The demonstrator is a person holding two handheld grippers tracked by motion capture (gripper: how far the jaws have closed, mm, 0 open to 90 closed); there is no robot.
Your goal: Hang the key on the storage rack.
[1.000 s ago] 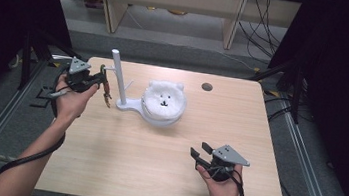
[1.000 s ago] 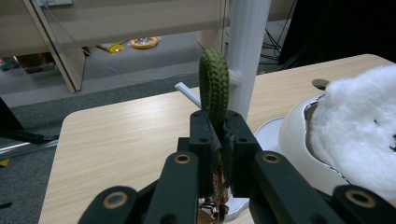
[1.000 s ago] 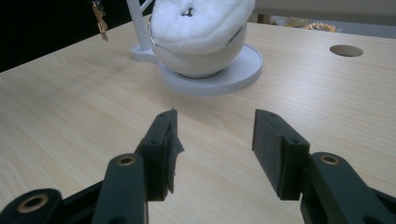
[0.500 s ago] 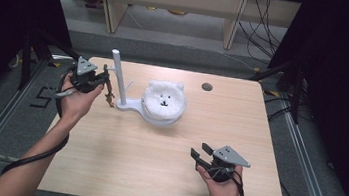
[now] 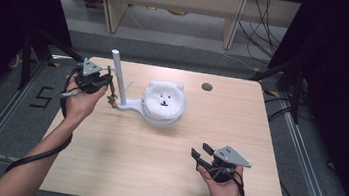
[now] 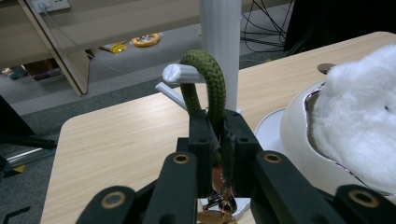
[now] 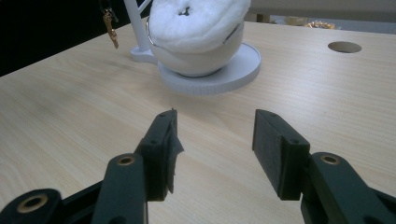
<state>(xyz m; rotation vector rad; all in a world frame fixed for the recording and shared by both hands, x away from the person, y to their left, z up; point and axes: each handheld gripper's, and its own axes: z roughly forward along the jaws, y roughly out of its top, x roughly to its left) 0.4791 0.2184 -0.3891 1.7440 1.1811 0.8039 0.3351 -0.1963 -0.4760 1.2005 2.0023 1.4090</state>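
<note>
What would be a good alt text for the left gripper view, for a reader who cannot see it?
The left tongs are shut on a green cord loop that hangs over a white peg on a white post. To the right, a fluffy white toy lies in a white bowl on the wooden table.

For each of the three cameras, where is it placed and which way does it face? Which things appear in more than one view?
High view: above the person's side, facing forward and down on the table; both forearms, left hand-held gripper, right hand-held gripper.
Left gripper view: on the left hand-held gripper, facing the white post; its jaws are shut on a green cord loop draped over a peg.
Right gripper view: on the right hand-held gripper, low over the table, facing the fluffy white bowl; jaws open.
Shared: post and bowl appear in all three.
</note>
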